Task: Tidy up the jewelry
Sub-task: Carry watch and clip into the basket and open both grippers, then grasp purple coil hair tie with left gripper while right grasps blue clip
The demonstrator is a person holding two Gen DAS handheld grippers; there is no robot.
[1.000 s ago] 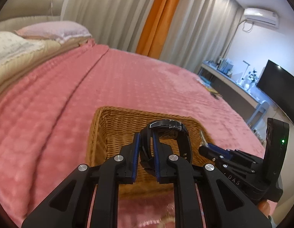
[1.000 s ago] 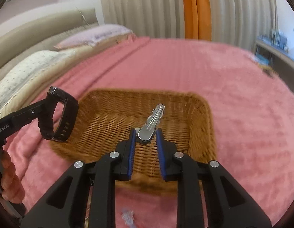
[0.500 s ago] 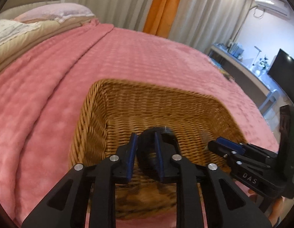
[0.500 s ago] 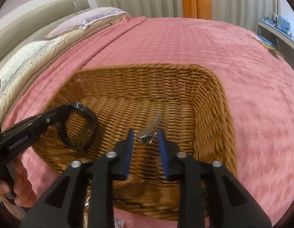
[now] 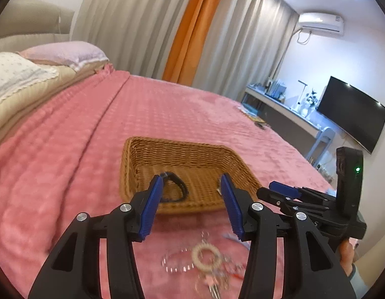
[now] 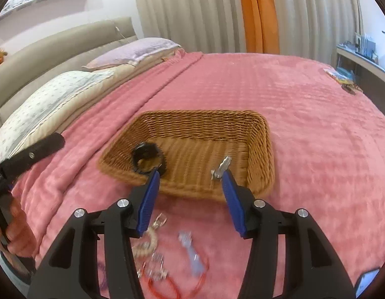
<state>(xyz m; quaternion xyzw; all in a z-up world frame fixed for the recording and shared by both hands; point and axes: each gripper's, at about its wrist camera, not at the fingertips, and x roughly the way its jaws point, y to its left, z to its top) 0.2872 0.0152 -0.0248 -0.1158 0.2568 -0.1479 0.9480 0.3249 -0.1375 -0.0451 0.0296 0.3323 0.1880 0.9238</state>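
A brown wicker basket (image 6: pixel 259 134) (image 5: pixel 147 154) sits on the pink bedspread. A black watch (image 6: pixel 146 158) (image 5: pixel 176 186) lies in its left part. A silver hair clip (image 6: pixel 221 168) lies in its right part. My left gripper (image 5: pixel 191 182) is open and empty, raised in front of the basket. My right gripper (image 6: pixel 190 177) is open and empty, also in front of it. Loose jewelry lies on the bedspread near me: a cream bead ring (image 5: pixel 206 254), a clear bracelet (image 5: pixel 177 261), a red cord (image 6: pixel 172 286) and a pale blue hair comb (image 6: pixel 192 251).
Pillows (image 6: pixel 55 94) and the headboard (image 6: pixel 55 47) lie to the left. A desk with a TV (image 5: pixel 351 114) stands at the right. Small items (image 6: pixel 342 77) lie at the bed's far right edge. Curtains (image 6: pixel 217 12) hang behind.
Both grippers opened and dropped the watch and the hair clip into the basket. Both then pulled back and up from the basket, bringing the loose jewelry into view.
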